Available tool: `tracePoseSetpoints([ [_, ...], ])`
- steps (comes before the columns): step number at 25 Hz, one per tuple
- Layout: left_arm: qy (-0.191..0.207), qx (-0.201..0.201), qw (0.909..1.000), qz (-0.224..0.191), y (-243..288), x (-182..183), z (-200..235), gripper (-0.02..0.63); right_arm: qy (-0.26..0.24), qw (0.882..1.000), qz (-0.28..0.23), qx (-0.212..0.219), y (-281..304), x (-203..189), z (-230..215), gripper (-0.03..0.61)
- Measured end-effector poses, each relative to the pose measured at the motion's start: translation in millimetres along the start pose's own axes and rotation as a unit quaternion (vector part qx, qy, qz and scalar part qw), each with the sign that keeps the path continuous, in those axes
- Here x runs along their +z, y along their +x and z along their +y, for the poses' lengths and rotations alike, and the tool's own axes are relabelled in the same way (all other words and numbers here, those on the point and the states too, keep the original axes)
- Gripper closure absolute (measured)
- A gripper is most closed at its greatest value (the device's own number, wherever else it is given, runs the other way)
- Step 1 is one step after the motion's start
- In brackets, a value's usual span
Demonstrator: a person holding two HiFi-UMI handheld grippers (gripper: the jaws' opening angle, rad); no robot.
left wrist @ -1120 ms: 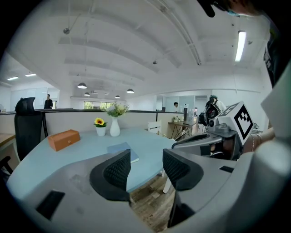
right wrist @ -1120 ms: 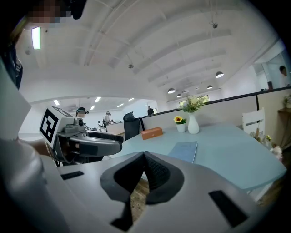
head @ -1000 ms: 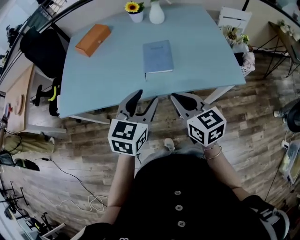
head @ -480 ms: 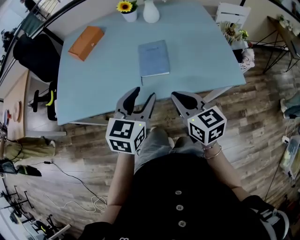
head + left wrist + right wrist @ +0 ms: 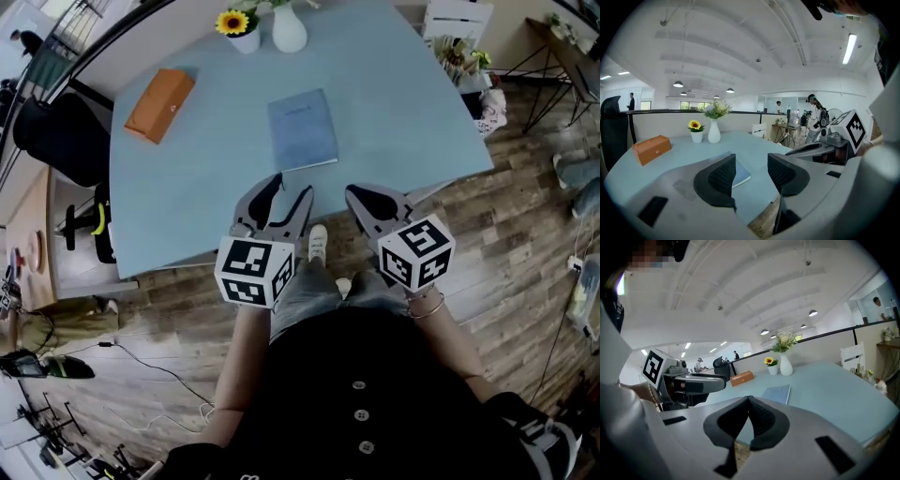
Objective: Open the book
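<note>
A closed pale blue book (image 5: 302,129) lies flat in the middle of the light blue table (image 5: 403,103). Both grippers hover at the table's near edge, short of the book and touching nothing. My left gripper (image 5: 289,189) is open with empty jaws; in the left gripper view (image 5: 751,172) the book (image 5: 742,175) shows just beyond the gap. My right gripper (image 5: 364,195) is shut on nothing; in the right gripper view (image 5: 749,403) the book (image 5: 777,393) lies ahead on the table.
An orange box (image 5: 159,103) sits at the table's far left. A sunflower pot (image 5: 239,28) and a white vase (image 5: 288,30) stand at the far edge. A black office chair (image 5: 52,131) is left of the table, a white chair (image 5: 455,19) at the far right.
The person has stepped toward the table, so the book and table edge lie nearer to both grippers. Neither gripper's jaws changed.
</note>
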State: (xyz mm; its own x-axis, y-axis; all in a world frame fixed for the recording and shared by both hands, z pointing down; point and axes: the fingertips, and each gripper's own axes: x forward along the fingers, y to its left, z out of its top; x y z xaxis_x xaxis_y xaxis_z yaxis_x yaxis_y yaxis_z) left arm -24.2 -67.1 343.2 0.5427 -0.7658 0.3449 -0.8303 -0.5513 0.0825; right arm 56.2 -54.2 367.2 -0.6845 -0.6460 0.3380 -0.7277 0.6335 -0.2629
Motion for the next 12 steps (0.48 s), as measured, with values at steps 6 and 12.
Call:
tracePoseSetpoints([
  [6,0.011,-0.026,0.9996,0.006,30,12,30,0.414,0.007,1.0,-0.007,-0.024,34,19,-21,0.577],
  [12,0.018,-0.052,0.9985,0.005,56,29,61,0.414,0.008,0.999,-0.011,-0.051,64,44,-37,0.577],
])
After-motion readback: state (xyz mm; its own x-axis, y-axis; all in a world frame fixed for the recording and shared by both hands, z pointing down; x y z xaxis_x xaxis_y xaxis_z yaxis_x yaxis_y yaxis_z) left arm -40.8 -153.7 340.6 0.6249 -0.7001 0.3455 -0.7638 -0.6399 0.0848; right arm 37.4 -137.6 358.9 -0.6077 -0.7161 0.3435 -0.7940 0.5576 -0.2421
